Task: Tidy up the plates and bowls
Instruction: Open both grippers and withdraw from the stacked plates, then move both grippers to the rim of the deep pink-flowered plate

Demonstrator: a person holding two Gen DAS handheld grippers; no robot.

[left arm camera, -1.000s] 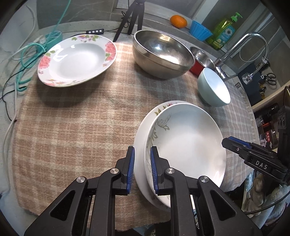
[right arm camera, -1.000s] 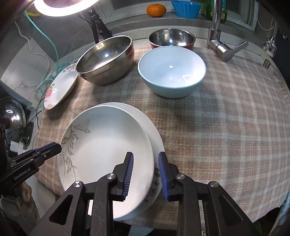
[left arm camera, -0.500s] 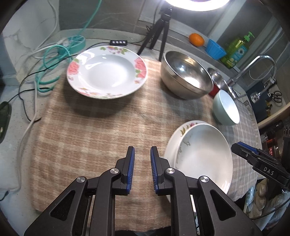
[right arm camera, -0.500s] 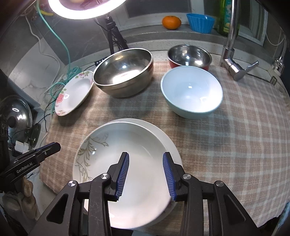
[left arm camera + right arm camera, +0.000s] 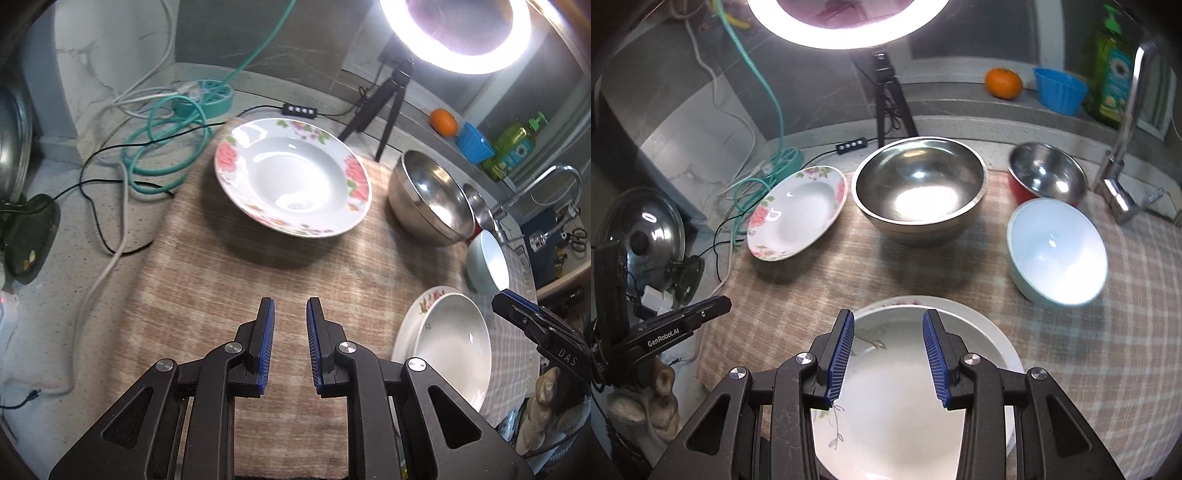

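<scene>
Two white plates lie stacked at the front of the checked cloth, the top one with a leaf pattern; the stack also shows in the left wrist view. A rose-rimmed deep plate sits at the far left. A large steel bowl, a small steel bowl with a red outside and a pale blue bowl stand behind. My left gripper is open and empty above the cloth, short of the rose plate. My right gripper is open and empty above the stack.
A ring light on a tripod stands behind the bowls. Cables lie left of the cloth. A faucet is at the right. An orange, a blue cup and a soap bottle sit on the back ledge.
Both grippers have let go of the stacked plates and pulled back and up. The left one swung left toward the rose plate. The right one opened wider.
</scene>
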